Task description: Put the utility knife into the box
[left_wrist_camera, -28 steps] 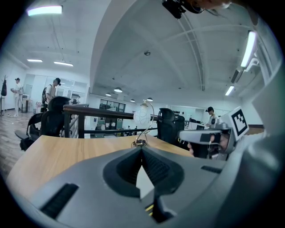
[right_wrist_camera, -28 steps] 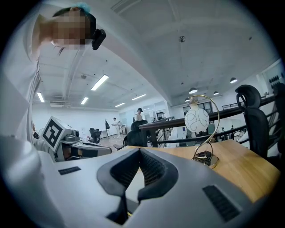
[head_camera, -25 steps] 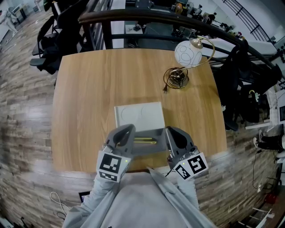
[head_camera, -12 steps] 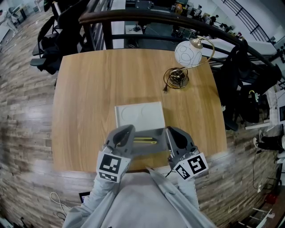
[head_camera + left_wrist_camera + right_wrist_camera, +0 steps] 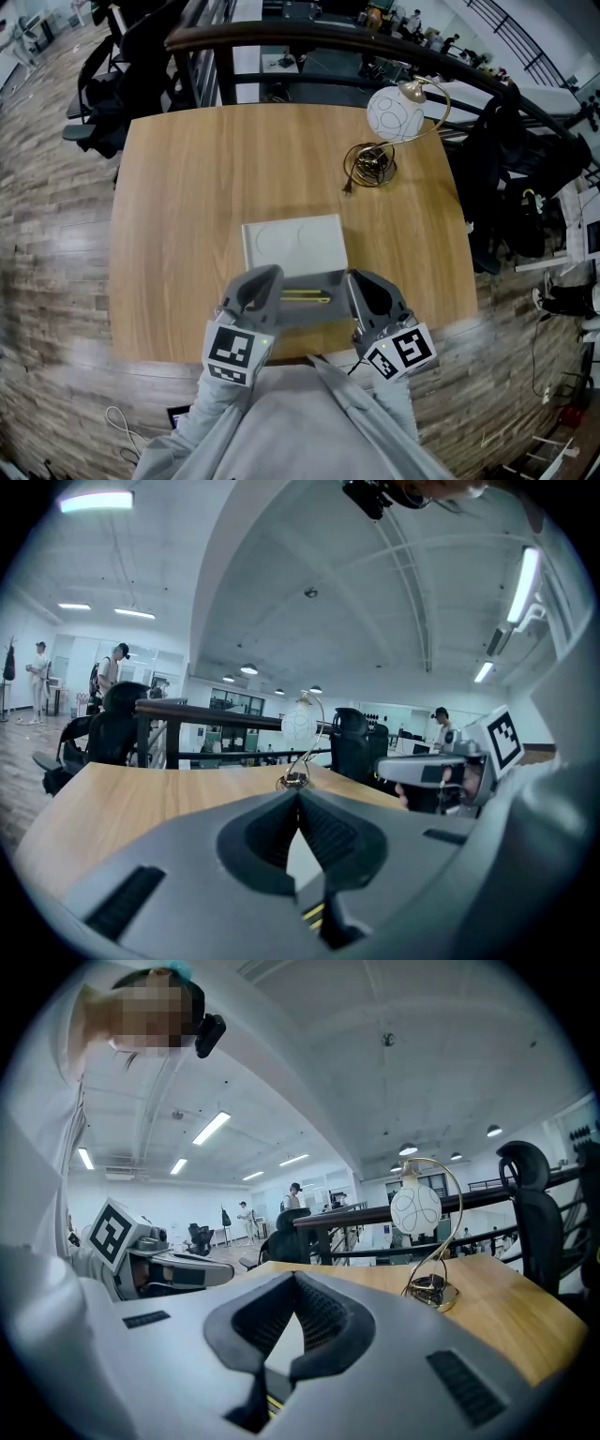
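The yellow utility knife lies inside the grey open box near the table's front edge. The box's white lid lies flat just behind it. My left gripper stands at the box's left end and my right gripper at its right end, both above the box's edges. In the left gripper view the jaw tips of the left gripper meet, with nothing between them. The right gripper looks the same in the right gripper view. A sliver of yellow knife shows below the left jaws.
A globe lamp on a brass base with a coiled cord stands at the back right of the wooden table. Office chairs and a dark railing lie beyond the far edge.
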A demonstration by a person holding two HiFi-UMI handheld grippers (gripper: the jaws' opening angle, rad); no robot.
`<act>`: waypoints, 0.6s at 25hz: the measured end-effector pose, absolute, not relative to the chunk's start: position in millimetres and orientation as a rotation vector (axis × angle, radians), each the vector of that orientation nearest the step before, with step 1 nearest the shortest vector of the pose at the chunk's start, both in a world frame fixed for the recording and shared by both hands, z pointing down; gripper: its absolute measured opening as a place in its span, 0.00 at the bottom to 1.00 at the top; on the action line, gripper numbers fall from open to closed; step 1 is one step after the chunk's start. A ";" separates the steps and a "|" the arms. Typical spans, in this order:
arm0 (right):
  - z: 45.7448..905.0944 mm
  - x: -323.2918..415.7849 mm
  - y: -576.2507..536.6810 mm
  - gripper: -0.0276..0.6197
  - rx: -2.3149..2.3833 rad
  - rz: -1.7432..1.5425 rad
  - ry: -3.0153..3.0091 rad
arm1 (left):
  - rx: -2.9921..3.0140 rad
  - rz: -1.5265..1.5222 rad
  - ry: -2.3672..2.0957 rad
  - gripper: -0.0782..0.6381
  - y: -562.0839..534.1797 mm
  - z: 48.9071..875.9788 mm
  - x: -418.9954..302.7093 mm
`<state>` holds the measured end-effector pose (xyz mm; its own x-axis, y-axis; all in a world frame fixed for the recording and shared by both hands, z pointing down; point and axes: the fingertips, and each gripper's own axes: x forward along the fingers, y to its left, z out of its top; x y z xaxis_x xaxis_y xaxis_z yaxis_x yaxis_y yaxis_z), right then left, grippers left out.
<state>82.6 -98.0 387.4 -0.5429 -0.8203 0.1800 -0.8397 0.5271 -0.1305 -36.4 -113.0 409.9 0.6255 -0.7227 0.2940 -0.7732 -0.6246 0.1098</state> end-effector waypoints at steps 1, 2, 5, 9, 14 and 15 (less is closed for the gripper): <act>387.5 82.5 -97.9 0.07 1.450 0.308 -2.659 | 2.624 0.328 -1.226 0.14 -113.0 409.8 -36.6; 387.5 82.4 -97.9 0.07 1.450 0.307 -2.658 | 2.624 0.328 -1.224 0.14 -113.0 409.9 -36.8; 387.4 80.9 -97.5 0.07 1.445 0.309 -2.657 | 2.619 0.321 -1.222 0.14 -112.8 410.8 -38.3; 387.9 80.4 -95.3 0.07 1.447 0.312 -2.652 | 2.614 0.309 -1.224 0.14 -112.3 412.1 -39.8; 390.6 79.5 -92.3 0.07 1.450 0.318 -2.642 | 2.609 0.309 -1.212 0.14 -111.5 412.0 -39.9; 391.0 79.2 -91.7 0.07 1.450 0.319 -2.641 | 2.606 0.309 -1.212 0.14 -111.1 412.1 -40.7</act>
<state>79.2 -91.7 391.0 -0.5371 -0.8199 0.1982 -0.8435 0.5213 -0.1293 -40.7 -111.1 412.1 0.6314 -0.7176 0.2939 -0.7707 -0.6226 0.1354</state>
